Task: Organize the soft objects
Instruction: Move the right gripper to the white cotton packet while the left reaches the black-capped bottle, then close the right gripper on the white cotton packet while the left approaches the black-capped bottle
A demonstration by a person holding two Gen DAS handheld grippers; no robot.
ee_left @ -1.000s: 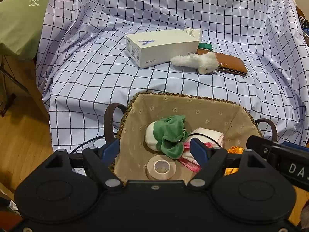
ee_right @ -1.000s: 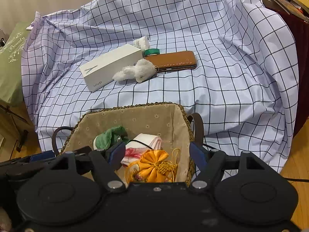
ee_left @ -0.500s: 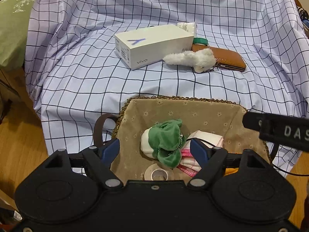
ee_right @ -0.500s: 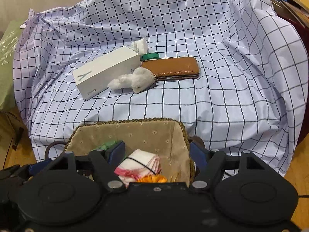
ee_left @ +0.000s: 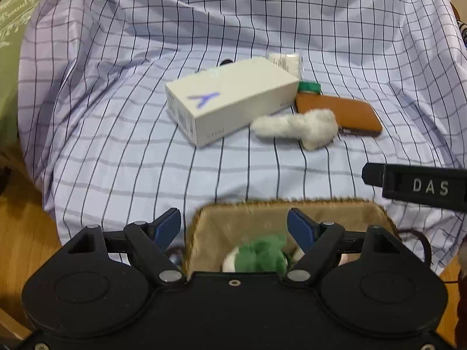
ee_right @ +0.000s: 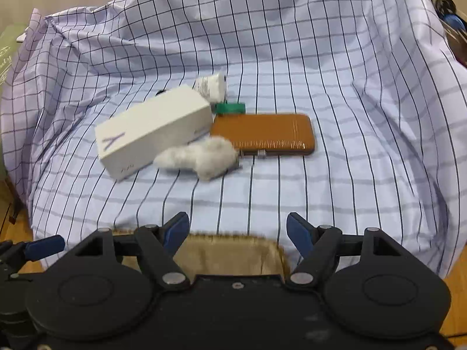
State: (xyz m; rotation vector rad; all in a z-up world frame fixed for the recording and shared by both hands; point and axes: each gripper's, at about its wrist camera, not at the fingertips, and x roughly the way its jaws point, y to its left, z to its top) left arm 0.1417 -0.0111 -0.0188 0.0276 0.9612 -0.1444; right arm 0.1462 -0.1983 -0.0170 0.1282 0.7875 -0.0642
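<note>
A white fluffy toy (ee_left: 303, 127) (ee_right: 201, 157) lies on the checked cloth, in front of a white box (ee_left: 230, 99) (ee_right: 154, 129) and a brown case (ee_left: 340, 113) (ee_right: 267, 134). A lined wicker basket (ee_left: 262, 213) (ee_right: 230, 255) sits at the cloth's near edge; a green and white soft toy (ee_left: 259, 255) shows inside it. My left gripper (ee_left: 235, 224) hangs open over the basket's far rim, with nothing between its fingers. My right gripper (ee_right: 238, 230) is open and empty too, above the basket's far rim. The fluffy toy lies well beyond both.
A green tape roll (ee_right: 230, 107) and a white tube (ee_right: 211, 87) lie behind the box. A green cushion (ee_left: 11, 43) stands at the left. Wooden floor (ee_left: 20, 233) shows below the cloth's edge. The right gripper's body (ee_left: 420, 186) crosses the left wrist view.
Both grippers have moved forward over the basket toward the items on the cloth. The basket and its contents have slid down out of the views. Both jaws kept their width.
</note>
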